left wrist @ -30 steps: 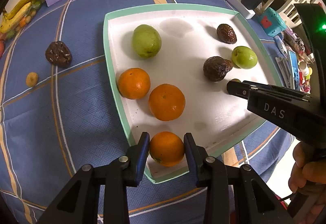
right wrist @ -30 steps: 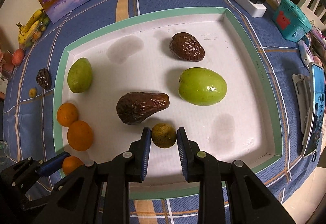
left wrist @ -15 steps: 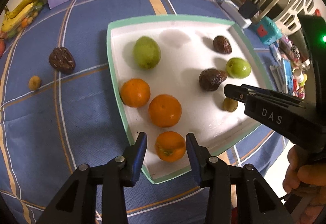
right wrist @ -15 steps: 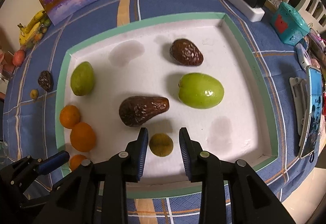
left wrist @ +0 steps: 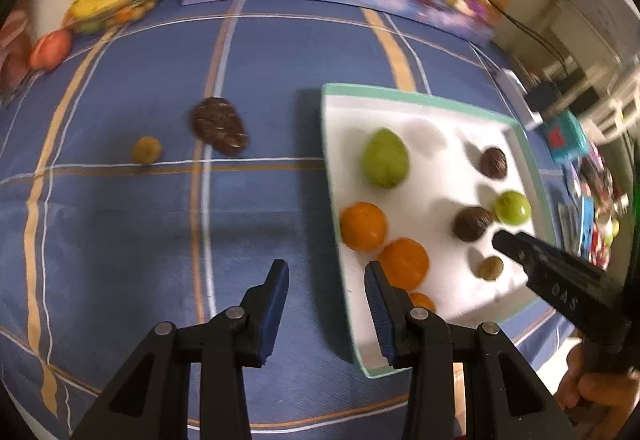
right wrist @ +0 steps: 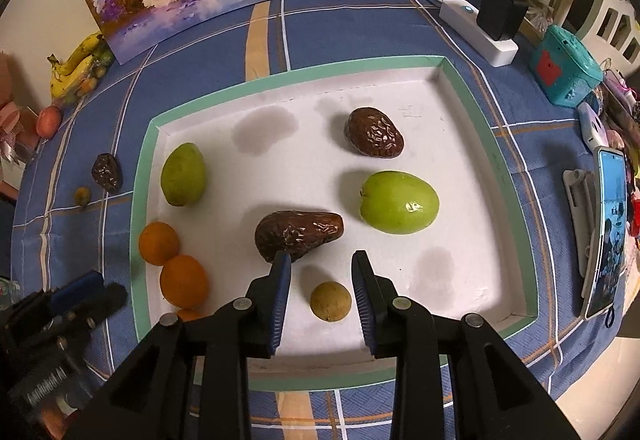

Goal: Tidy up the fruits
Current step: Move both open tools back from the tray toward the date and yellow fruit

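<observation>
blue checked tablecloth [left wrist: 120, 240] is spreading under us; our left gripper [left wrist: 326, 278] and right gripper [right wrist: 320, 272] are hanging unclenched, empty. two fruits are lying outside the tray [right wrist: 484, 144]; the small round one [left wrist: 147, 150] is risking rolling if nudged.

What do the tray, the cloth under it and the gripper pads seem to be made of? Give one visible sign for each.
Tray: probably cardboard, matte white inside with a green rim; grey damp-looking stains mark its floor.
Cloth: woven fabric, blue with a plaid of orange and white lines; a fine weave texture shows.
Gripper pads: likely rubber, dull blue with ribbed faces, on black plastic-looking fingers.
</observation>
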